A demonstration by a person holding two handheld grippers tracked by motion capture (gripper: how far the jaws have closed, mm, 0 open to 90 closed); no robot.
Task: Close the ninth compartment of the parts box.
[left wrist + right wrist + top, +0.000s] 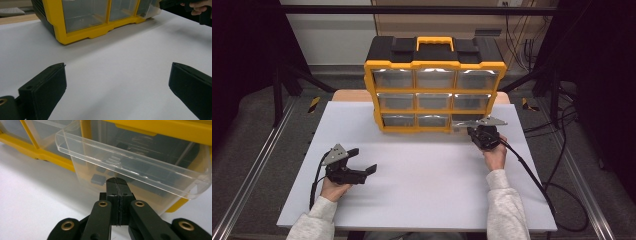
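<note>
Right gripper point(117, 182), jaws pressed together and holding nothing, sat tight against the front of the clear drawer point(130, 167), pulled partway out at the organizer's point(434, 90) bottom right, its length running left-right, while the left gripper point(354, 162) gaped well apart.

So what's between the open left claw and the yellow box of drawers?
Nothing. In the left gripper view, bare white table runs from the left claw to the yellow drawer box.

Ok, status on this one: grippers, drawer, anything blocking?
Left gripper open, resting on table. Right gripper shut, at the bottom-right drawer, which is partly out. Nothing blocking.
</note>
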